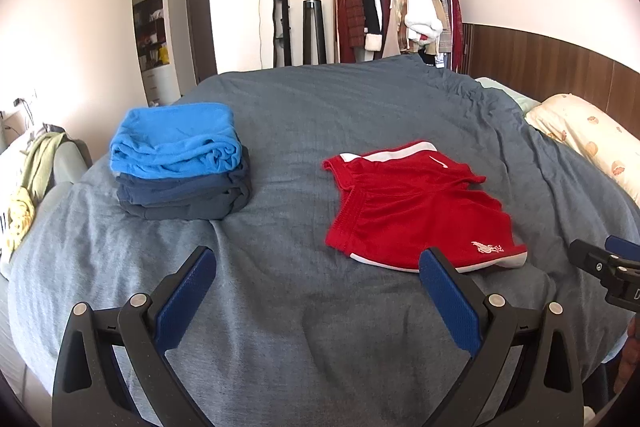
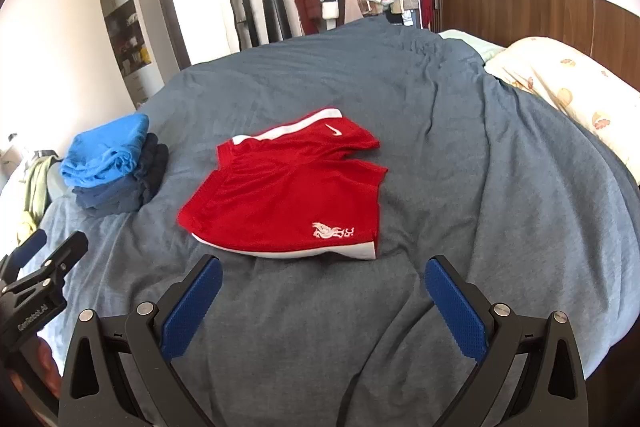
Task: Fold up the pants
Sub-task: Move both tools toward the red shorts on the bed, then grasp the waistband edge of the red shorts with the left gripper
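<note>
Two grippers hover over the near part of a bed [image 1: 320, 115] covered with a grey-blue blanket, and both stand with their jaws wide and nothing between the blue pads. The left gripper [image 1: 318, 267] hangs above bare blanket, with its right finger [image 1: 448, 299] just in front of the white hem of the red shorts [image 1: 416, 203]; the right gripper [image 2: 322, 277] hangs a little nearer than the same hem, roughly centred on the shorts [image 2: 288, 187]. The shorts lie on the middle of the bed, folded over once so that one leg lies on the other, not quite flush: the upper layer's edge sits askew on the side toward the pillow. Their long axis runs from the near hem, with its white band and white crest, away toward the far end with the white swoosh; the gathered waistband forms the side that faces the stack of folded clothes [image 1: 180, 163]. That stack, bright blue on top of darker blue pieces, sits well apart from the shorts toward the bed's left edge. Open blanket lies all round the shorts, widest on the far side and on the right, where a patterned pillow [image 2: 560, 87] lies against the wooden headboard [image 2: 540, 11]. Beyond the foot of the bed stands a clothes rack [image 1: 396, 7].
</note>
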Available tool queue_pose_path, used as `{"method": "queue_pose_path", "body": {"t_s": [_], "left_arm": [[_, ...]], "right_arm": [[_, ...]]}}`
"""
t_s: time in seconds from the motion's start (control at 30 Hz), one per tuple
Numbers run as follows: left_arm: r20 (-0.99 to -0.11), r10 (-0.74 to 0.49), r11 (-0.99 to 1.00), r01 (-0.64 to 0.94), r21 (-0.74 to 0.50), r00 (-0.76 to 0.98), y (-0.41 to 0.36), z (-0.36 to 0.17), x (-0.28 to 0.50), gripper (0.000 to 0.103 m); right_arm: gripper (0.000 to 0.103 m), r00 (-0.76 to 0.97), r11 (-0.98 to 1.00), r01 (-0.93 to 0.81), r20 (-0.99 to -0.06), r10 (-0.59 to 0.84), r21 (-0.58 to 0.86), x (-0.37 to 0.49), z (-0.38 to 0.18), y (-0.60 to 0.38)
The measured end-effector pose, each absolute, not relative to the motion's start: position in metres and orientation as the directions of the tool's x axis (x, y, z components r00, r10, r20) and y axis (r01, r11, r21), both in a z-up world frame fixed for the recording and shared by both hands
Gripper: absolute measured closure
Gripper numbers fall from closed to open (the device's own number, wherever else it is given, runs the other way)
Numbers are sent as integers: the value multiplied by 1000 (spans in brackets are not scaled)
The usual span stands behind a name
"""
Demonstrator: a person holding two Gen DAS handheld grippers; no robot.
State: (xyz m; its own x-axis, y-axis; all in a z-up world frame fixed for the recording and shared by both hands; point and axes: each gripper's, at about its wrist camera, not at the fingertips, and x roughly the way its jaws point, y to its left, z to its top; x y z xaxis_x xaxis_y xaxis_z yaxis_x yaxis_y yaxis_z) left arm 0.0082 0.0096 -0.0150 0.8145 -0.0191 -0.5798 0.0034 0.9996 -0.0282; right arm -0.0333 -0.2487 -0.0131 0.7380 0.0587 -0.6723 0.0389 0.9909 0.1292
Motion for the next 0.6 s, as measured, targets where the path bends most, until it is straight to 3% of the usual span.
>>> {"method": "queue_pose_path", "body": {"t_s": [0.17,0.6], "left_arm": [[-613,-37,996,-19,-85,789,13,-21,19,0],[-617,-31,1000,22,-22,786,2,-47,55,0]], "right_arm": [[0,729,990,46,-682,57,132,-27,-19,-247],[2,676,972,125,-734,64,200,-3,-49,-263]]}}
